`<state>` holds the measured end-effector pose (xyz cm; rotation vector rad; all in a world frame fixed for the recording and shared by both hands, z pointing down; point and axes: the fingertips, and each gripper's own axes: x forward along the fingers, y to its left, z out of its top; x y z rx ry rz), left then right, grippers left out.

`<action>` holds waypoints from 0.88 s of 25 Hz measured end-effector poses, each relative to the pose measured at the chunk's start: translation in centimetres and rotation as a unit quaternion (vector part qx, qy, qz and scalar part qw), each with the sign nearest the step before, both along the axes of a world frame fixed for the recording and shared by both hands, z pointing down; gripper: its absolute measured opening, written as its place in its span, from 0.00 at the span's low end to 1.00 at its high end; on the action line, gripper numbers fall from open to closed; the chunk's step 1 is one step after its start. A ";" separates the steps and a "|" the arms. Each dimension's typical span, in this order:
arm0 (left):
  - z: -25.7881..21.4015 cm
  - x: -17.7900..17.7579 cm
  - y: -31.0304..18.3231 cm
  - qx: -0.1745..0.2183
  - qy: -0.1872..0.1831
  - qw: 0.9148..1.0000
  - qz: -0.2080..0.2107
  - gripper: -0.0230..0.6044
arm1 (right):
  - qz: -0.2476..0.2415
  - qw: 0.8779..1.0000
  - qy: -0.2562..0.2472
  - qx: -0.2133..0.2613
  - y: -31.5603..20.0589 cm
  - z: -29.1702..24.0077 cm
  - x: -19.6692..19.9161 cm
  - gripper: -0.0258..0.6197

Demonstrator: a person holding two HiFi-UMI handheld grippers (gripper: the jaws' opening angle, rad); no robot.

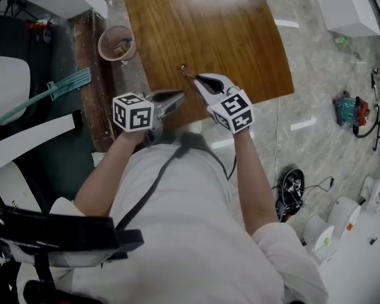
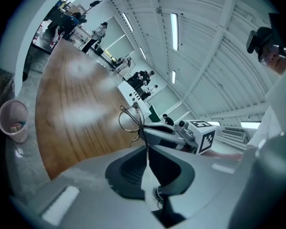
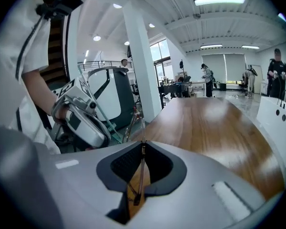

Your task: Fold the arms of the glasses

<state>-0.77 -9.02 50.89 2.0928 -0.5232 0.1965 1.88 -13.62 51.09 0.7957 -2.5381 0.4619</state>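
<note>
Table (image 1: 209, 30) lies ahead of the person (image 1: 196, 233). Glasses (image 1: 187, 73) sit above its near edge, 1 arm clamped between the jaws of the right gripper (image 1: 197, 80). Left gripper (image 1: 179, 95) is just left of the right gripper, tips near the glasses; contact not resolvable. Cup (image 1: 117, 43) stands on the ledge (image 1: 88, 75) along the table's left side, well apart from the glasses. On the floor (image 1: 316, 75) right of the table: 1 tool (image 1: 349, 111), with 1 cable bundle (image 1: 291, 189) nearer the person.

The right gripper (image 1: 195, 78) hides most of the glasses (image 1: 184, 70) in the head view.
</note>
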 end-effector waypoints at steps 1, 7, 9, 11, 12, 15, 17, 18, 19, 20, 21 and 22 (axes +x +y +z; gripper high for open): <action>0.3 -0.5 0.0 0.006 -0.012 1.000 -0.001 0.07 | -0.008 1.000 0.021 0.007 -0.3 0.5 -0.1 0.08; 1.1 -2.8 -0.2 0.042 -0.072 0.996 -0.015 0.05 | -0.074 0.981 0.162 0.077 -2.0 4.1 -0.4 0.09; 1.3 -3.5 -0.2 0.035 -0.066 0.997 -0.021 0.05 | -0.101 0.970 0.202 0.096 -2.3 5.7 -1.0 0.09; 1.8 -4.2 -0.2 0.032 -0.071 0.997 -0.025 0.05 | -0.133 0.954 0.240 0.124 -2.5 7.0 -1.9 0.09; 2.0 -4.5 -0.3 0.031 -0.074 0.996 -0.026 0.05 | -0.149 0.944 0.260 0.141 -2.5 7.6 -2.3 0.09; 2.4 -4.9 -0.1 0.025 -0.076 0.996 -0.031 0.05 | -0.186 0.915 0.308 0.184 -2.5 9.2 -2.9 0.09; 2.5 -4.9 0.0 0.023 -0.073 0.996 -0.034 0.05 | -0.190 0.905 0.324 0.201 -2.6 10.0 -2.8 0.09; 2.5 -5.0 0.0 0.023 -0.073 0.996 -0.036 0.05 | -0.188 0.902 0.329 0.209 -2.7 10.2 -2.7 0.09; 2.6 -5.1 0.0 0.023 -0.073 0.996 -0.039 0.05 | -0.186 0.899 0.333 0.216 -2.8 10.3 -2.7 0.09; 2.6 -5.2 0.1 0.024 -0.074 0.996 -0.042 0.05 | -0.185 0.895 0.338 0.223 -2.9 10.5 -2.6 0.09; 2.6 -5.4 0.1 0.024 -0.076 0.996 -0.046 0.05 | -0.185 0.892 0.343 0.229 -3.0 10.6 -2.5 0.09; 2.6 -5.5 0.2 0.023 -0.077 0.995 -0.050 0.05 | -0.185 0.889 0.347 0.236 -3.0 10.7 -2.4 0.09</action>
